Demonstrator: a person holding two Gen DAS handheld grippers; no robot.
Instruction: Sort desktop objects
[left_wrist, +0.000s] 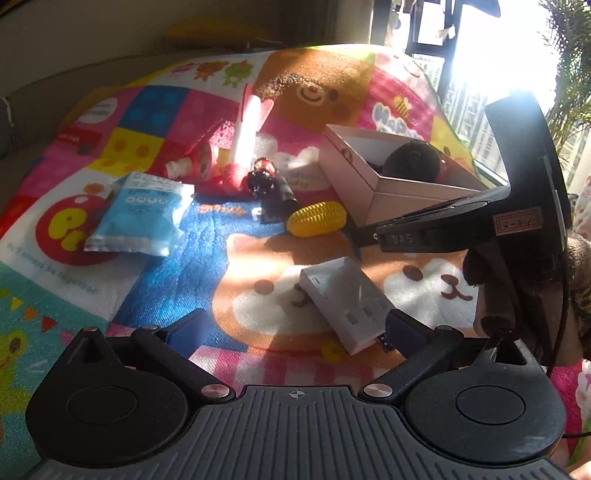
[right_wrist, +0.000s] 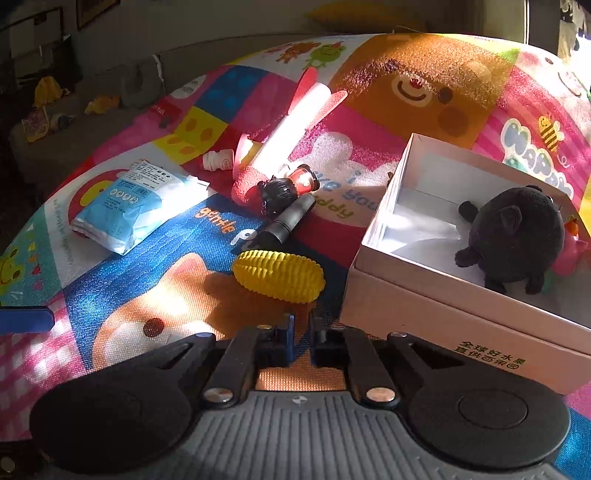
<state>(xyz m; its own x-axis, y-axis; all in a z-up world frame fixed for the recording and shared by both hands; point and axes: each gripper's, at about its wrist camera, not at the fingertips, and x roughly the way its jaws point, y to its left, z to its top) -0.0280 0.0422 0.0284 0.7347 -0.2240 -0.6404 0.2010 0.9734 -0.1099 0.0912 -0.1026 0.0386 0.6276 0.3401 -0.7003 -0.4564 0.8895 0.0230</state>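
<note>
- My work surface is a bright cartoon-printed play mat (right_wrist: 110, 288) with bears, dogs and coloured squares, lit in patches by strong sun.
- Behind it I see a grey sofa-like ledge (right_wrist: 92, 122) with small yellow oddments, and on my right a sunlit window (left_wrist: 491, 48) with a green plant (left_wrist: 569, 74) beside it.
- One open pale pink cardboard box (right_wrist: 443, 306) stands on the right of the mat; inside it lies one black plush animal (right_wrist: 517, 236), with something pink and orange behind it that I cannot make out.
- One yellow ridged corn-shaped toy (right_wrist: 279, 275) lies just beside the box's near left corner.
- One white and blue plastic packet (right_wrist: 125, 206) lies well to the left.
- One white tube with pink foam wings (right_wrist: 291, 125) lies at the back, with one small white bottle-like piece (right_wrist: 218, 160) near its lower end.
- One small black and red figure toy (right_wrist: 288, 186) touches one dark cylindrical torch-like object (right_wrist: 284, 225).
- One white rectangular power-strip-like block (left_wrist: 343, 302) lies close in front of my left gripper (left_wrist: 295, 332).
- My left gripper's fingers stand wide apart, holding nothing, the right one by the block's near end.
- My right gripper (right_wrist: 302, 332) has its fingers drawn together and empty, pointing at the corn toy just ahead, apart from it.
- From the left view my right tool's black body partly hides the box's near wall.
</note>
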